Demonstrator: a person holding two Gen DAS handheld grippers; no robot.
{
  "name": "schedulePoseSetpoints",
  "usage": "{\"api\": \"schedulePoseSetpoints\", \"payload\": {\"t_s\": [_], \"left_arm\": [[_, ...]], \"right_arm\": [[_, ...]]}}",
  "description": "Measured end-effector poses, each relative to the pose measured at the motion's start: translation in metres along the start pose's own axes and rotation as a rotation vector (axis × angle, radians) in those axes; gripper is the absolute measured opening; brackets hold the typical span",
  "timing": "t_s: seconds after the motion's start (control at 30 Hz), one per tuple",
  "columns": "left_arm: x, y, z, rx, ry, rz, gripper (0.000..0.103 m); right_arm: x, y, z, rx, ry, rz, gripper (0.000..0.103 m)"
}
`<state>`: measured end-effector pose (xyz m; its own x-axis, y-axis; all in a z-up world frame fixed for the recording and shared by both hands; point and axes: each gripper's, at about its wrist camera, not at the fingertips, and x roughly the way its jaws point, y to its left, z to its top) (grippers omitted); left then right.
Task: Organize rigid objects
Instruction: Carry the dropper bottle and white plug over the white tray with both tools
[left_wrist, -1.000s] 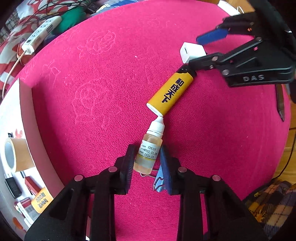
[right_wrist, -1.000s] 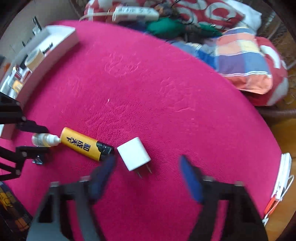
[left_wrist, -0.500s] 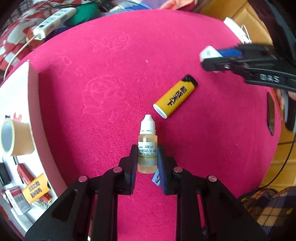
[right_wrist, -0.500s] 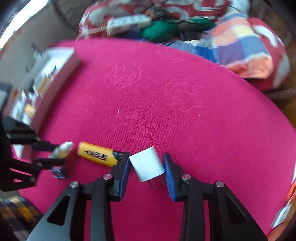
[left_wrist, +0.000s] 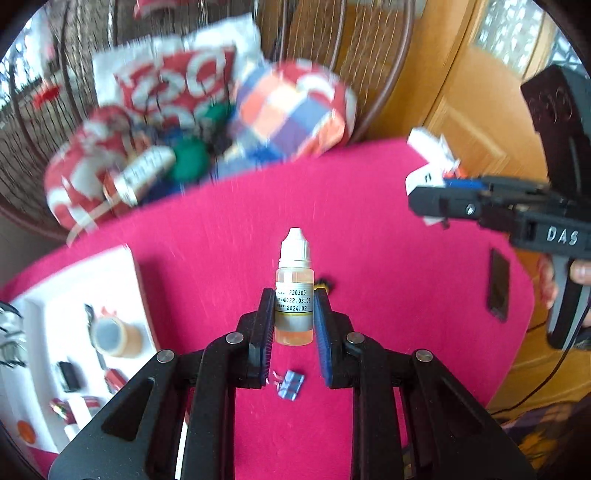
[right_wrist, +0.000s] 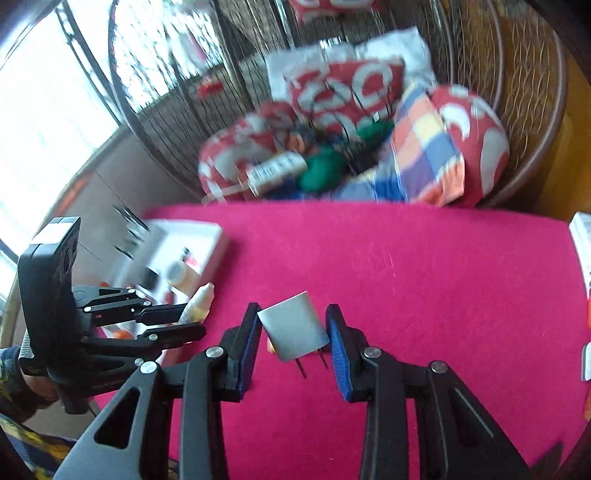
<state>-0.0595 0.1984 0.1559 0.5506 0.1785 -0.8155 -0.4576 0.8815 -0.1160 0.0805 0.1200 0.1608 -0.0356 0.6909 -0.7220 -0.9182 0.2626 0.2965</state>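
Both grippers have just closed and come up off the red table (left_wrist: 369, 236) with their loads: the left gripper (left_wrist: 294, 321) clenches the dropper bottle (left_wrist: 294, 291) upright, the right gripper (right_wrist: 293, 332) pinches the white plug (right_wrist: 293, 330), prongs hanging toward the camera. Both pieces look ready to carry to the white tray (left_wrist: 122, 273) at the left. Only the left view shows the blue clip (left_wrist: 290, 384) and dark bar (left_wrist: 498, 288) left lying; only the right view shows the plug's prongs.
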Motion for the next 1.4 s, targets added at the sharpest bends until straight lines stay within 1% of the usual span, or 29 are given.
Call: {"api": "schedulePoseSetpoints", "payload": {"t_s": [0.13, 0.23, 0.33, 0.4, 0.57, 0.77, 1.17, 1.4], "left_arm": [[-0.045, -0.004, 0.013, -0.010, -0.108, 0.009, 0.020], [-0.080, 0.003, 0.020, -0.043, -0.187, 0.023, 0.020], [-0.102, 0.007, 0.023, -0.054, -0.249, 0.040, 0.020], [-0.112, 0.009, 0.022, -0.058, -0.273, 0.054, 0.020], [-0.122, 0.019, 0.017, -0.099, -0.290, 0.070, 0.020], [-0.134, 0.028, 0.012, -0.117, -0.320, 0.086, 0.020], [-0.139, 0.039, 0.009, -0.150, -0.327, 0.090, 0.020], [-0.145, 0.049, 0.003, -0.177, -0.328, 0.109, 0.020]], "right_arm": [[-0.038, 0.020, 0.011, -0.015, -0.107, 0.018, 0.035], [-0.058, 0.035, 0.018, -0.022, -0.183, 0.031, 0.035], [-0.072, 0.049, 0.027, -0.041, -0.240, 0.051, 0.035], [-0.076, 0.057, 0.031, -0.062, -0.255, 0.062, 0.035], [-0.072, 0.077, 0.032, -0.100, -0.252, 0.096, 0.035], [-0.070, 0.095, 0.030, -0.138, -0.239, 0.117, 0.035], [-0.063, 0.109, 0.027, -0.161, -0.206, 0.145, 0.035], [-0.055, 0.117, 0.026, -0.171, -0.173, 0.168, 0.035]]}}
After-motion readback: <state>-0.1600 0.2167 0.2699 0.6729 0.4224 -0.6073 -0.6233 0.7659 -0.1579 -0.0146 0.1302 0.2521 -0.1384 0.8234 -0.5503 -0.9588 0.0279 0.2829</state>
